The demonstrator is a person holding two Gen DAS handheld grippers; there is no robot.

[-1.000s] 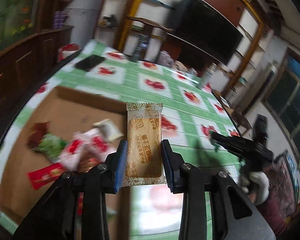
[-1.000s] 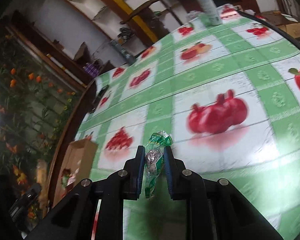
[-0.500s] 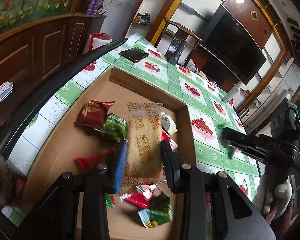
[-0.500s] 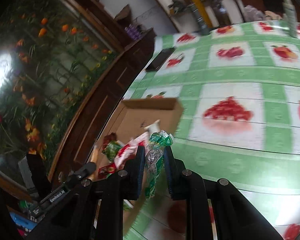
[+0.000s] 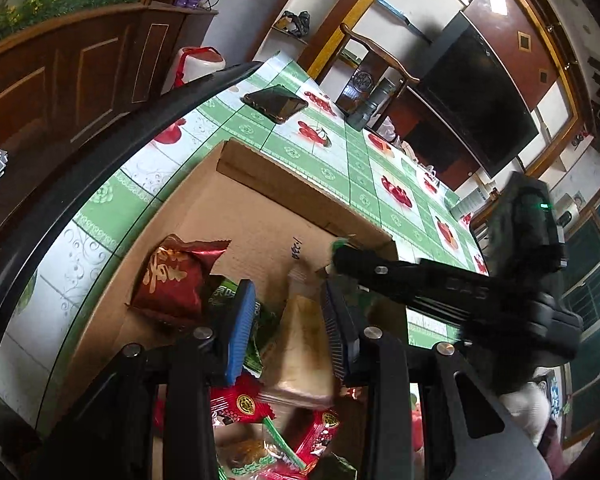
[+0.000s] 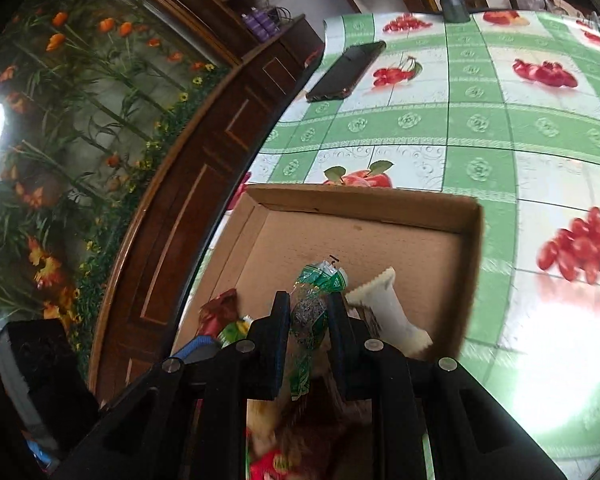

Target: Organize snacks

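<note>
L gripper [image 5: 288, 328] is pinching a tan biscuit pack [image 5: 302, 354] btwn its blue pads, jaws pressed on the pack's long edges. The pack's long axis is running w/ the fingers, pointing away from the camera & down into the cardboard tray [image 5: 260, 216]; its far end is blurred and its near end is hanging over the loose snacks. Under it, red wrappers [image 5: 244, 404] & a green-striped pack are lying in a heap at the near end of the tray. Just left of the pads a green pack [image 5: 224, 296] is lying against a dark red pouch w/ gold lettering [image 5: 172, 276], which is sitting flat on the tray floor, crimped top pointing to the far wall.

R gripper [image 6: 308, 312] is squeezing a green-and-clear candy twist [image 6: 310, 308], jaws close together on its middle. The twist's long axis is lying along the fingers, fanned green end pointing fwd over the tray floor [image 6: 352, 240], tail hanging down toward the camera. Just right of it a white wrapper [image 6: 388, 312] is lying aslant near the tray's right wall.

Farther out, the tray is sitting on a green check tablecloth w/ fruit prints [image 6: 480, 140]. Beyond that a black phone [image 5: 275, 103] is lying flat near the table edge, & a grey flask [image 5: 370, 106] is standing at the far side.
</note>
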